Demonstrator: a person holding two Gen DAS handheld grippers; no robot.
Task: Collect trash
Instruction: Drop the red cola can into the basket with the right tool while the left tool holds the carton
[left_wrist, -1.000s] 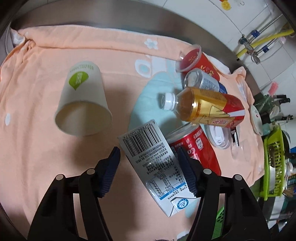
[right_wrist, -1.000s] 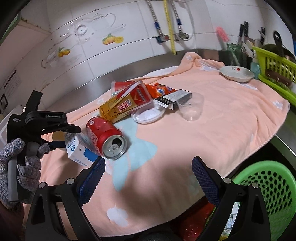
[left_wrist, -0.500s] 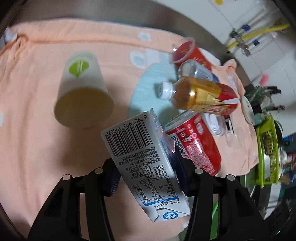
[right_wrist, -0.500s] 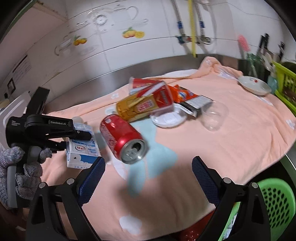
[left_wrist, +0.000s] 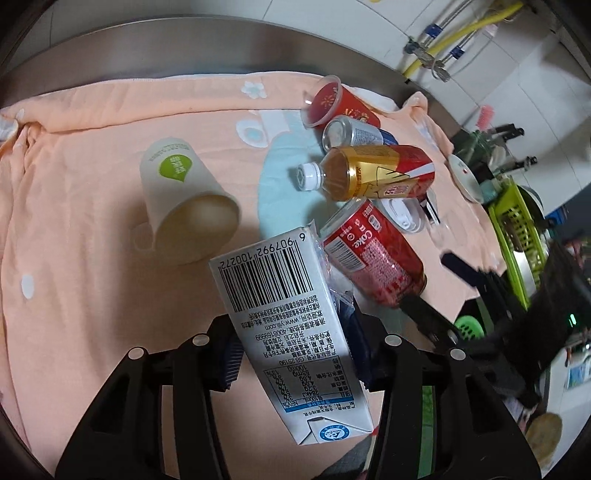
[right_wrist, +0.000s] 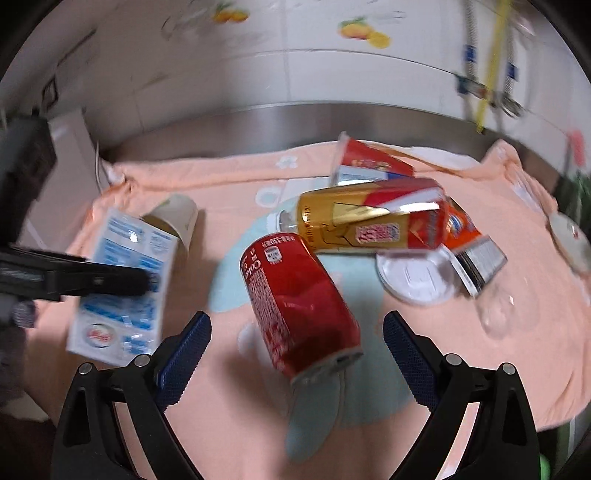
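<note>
My left gripper (left_wrist: 295, 350) is shut on a white and blue milk carton (left_wrist: 284, 314) and holds it above the peach towel (left_wrist: 92, 258). The carton also shows at the left of the right wrist view (right_wrist: 122, 288), clamped by the left gripper's black finger. My right gripper (right_wrist: 295, 343) is open, its jaws on either side of a red Coke can (right_wrist: 299, 306) lying on its side; the can also shows in the left wrist view (left_wrist: 373, 254). A tea bottle (right_wrist: 369, 221), a silver can (left_wrist: 351, 133) and a red cup (left_wrist: 336, 99) lie behind.
A paper cup (left_wrist: 184, 199) lies on its side at the left. A white lid (right_wrist: 417, 277), a clear plastic cup (right_wrist: 498, 314) and a small dish (right_wrist: 569, 240) sit to the right. A green basket (left_wrist: 517, 229) stands at the far right, a green bin (left_wrist: 469, 328) below the counter edge.
My left gripper closed on the milk carton and lifted it off the towel. My right gripper moved left and forward until its open jaws flank the Coke can.
</note>
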